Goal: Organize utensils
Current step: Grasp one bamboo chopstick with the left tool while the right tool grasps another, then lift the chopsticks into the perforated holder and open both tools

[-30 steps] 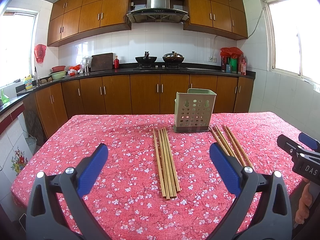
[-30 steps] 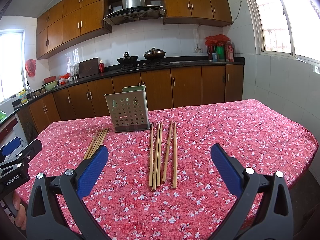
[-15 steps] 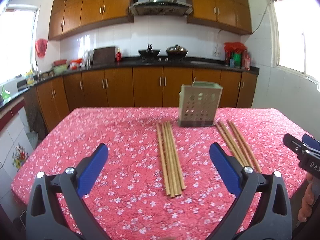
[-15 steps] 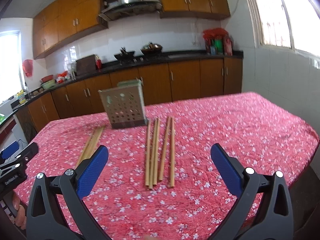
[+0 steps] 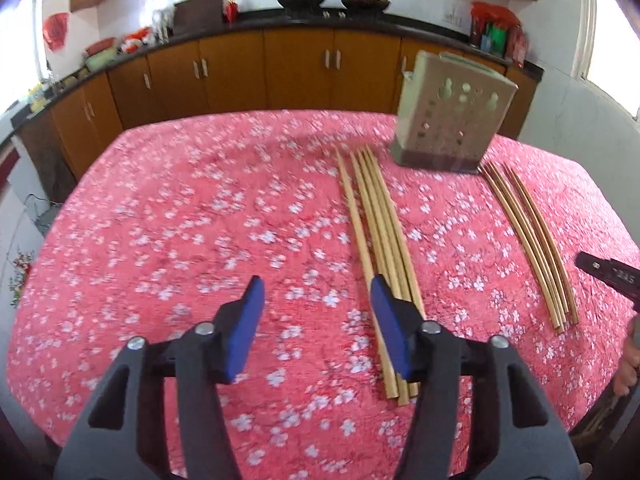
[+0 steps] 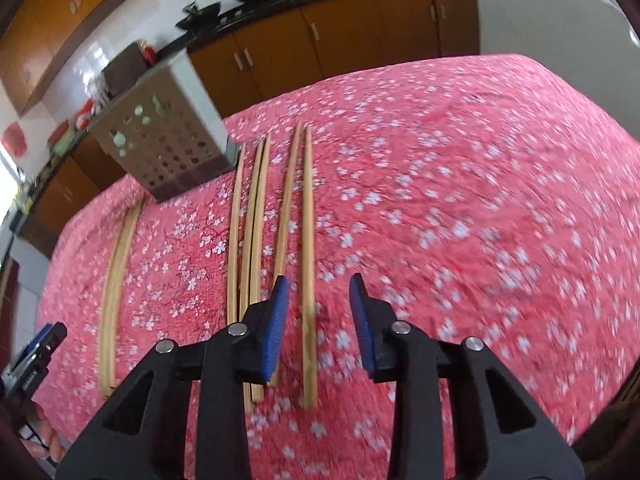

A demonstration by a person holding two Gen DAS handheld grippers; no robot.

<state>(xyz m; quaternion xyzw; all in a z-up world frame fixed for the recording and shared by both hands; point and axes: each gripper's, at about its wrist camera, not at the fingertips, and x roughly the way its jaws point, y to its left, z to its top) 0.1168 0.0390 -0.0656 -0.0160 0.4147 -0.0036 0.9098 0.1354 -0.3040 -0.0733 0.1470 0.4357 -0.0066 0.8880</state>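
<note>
Covering the table, a pink floral cloth point(image 5: 200, 240) fronts brown cabinets point(image 5: 296, 68).

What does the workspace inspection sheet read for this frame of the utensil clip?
Surface: table under a red floral cloth.
Job's things: perforated utensil holder upright; left chopstick bundle and right chopstick group lying flat on either side of it.
Clutter: nothing seen.
Grippers: left claw closing, nothing between the pads; right claw closing around one chopstick, pads not touching it.
Cables: nothing seen.
Surroundings: brown kitchen cabinets, woks on the counter.
</note>
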